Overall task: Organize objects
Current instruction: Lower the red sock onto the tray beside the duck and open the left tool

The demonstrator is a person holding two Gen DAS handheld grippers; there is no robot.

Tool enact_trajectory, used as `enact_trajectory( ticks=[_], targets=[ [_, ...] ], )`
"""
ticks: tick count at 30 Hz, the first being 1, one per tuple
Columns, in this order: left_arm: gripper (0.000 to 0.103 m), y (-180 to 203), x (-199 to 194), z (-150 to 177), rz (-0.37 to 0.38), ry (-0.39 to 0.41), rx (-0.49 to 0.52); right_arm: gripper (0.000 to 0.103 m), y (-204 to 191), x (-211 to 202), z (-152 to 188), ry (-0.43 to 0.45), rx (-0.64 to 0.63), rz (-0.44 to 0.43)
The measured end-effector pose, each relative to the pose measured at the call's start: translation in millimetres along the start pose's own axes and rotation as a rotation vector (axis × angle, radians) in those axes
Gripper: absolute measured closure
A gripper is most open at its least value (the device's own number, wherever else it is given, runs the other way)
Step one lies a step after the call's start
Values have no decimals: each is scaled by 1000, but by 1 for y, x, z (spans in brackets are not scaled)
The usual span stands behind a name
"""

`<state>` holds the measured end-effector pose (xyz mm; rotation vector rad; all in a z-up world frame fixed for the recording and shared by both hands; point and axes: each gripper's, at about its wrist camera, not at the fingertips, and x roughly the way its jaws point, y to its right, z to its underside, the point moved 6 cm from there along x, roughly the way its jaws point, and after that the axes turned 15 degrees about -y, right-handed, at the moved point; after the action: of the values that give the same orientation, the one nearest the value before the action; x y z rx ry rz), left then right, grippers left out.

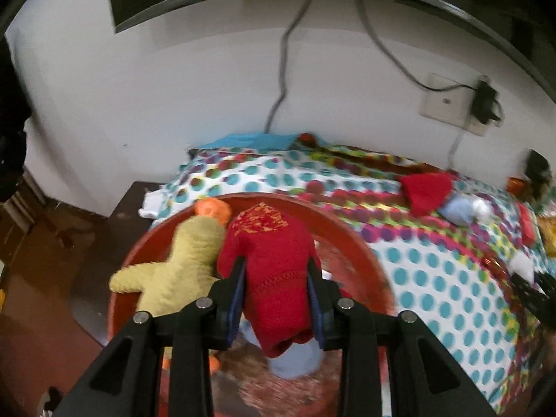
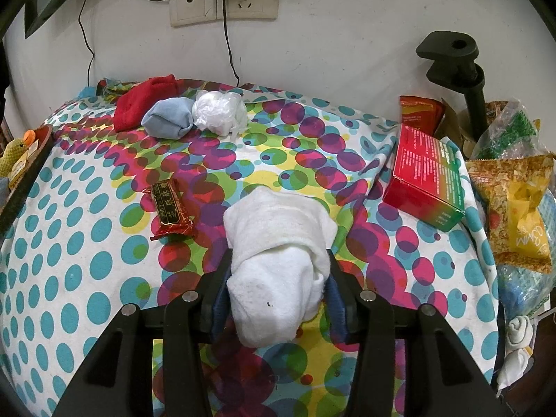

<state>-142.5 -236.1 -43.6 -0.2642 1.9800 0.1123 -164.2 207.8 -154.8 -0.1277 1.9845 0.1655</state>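
Two grippers each held a rolled cloth item. The left gripper (image 1: 277, 300) was pinched on a red sock bundle (image 1: 274, 271), both pads pressing its sides, and held it over the red basin (image 1: 351, 239), beside the yellow plush toy (image 1: 177, 264) already lying inside that basin. The view was motion-blurred, so the bundle's height above the basin floor could not be judged. The right gripper (image 2: 278, 278) was clamped on a white sock bundle (image 2: 278, 257) above the dotted cloth (image 2: 69, 243), well to the far side from the basin, whose rim showed only at the left edge of the right wrist view.

To complete the step correctly, the red bundle should probably be centred over free basin floor, clear of the plush toy and inside the rim, then lowered before release so it does not bounce out. The jaws should open fully and withdraw straight up, so the pads do not drag the knit fabric. A red cloth (image 2: 146, 104), blue sock bundle (image 2: 166, 118) and white plastic wad (image 2: 219, 111) remained on the dotted cloth, beyond the basin.
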Motion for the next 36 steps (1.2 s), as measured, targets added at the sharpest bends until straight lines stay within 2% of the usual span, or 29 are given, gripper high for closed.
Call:
enact_trajectory(
  ticks=[3, 8, 15, 19, 21, 24, 27, 31, 34, 36],
  targets=[
    [71, -15, 13, -15, 21, -27, -43, 57, 0, 0, 0, 0, 0, 0],
    [69, -22, 39, -31, -11, -57, -13, 57, 0, 0, 0, 0, 1, -1],
    [68, -32, 73, -38, 35, -136, -84, 57, 0, 0, 0, 0, 3, -4],
    [66, -33, 84, -36, 25, -149, -71, 56, 0, 0, 0, -1, 3, -1],
    [59, -33, 85, -34, 45, -145, -69, 56, 0, 0, 0, -1, 1, 0],
    [54, -29, 86, -32, 74, -155, -59, 54, -1, 0, 0, -1, 0, 0],
    [54, -27, 80, -28, 56, -143, -35, 54, -1, 1, 0, -5, -2, 2],
    [54, -32, 53, -16, 24, -74, -28, 54, -2, 1, 1, -6, -2, 1],
    [53, -33, 30, 7, 34, -15, -27, 55, -2, 1, 1, -5, -3, 4],
    [53, -29, 16, 31, 12, 14, -3, 56, -1, 1, 1, -4, -1, 4]
  ],
)
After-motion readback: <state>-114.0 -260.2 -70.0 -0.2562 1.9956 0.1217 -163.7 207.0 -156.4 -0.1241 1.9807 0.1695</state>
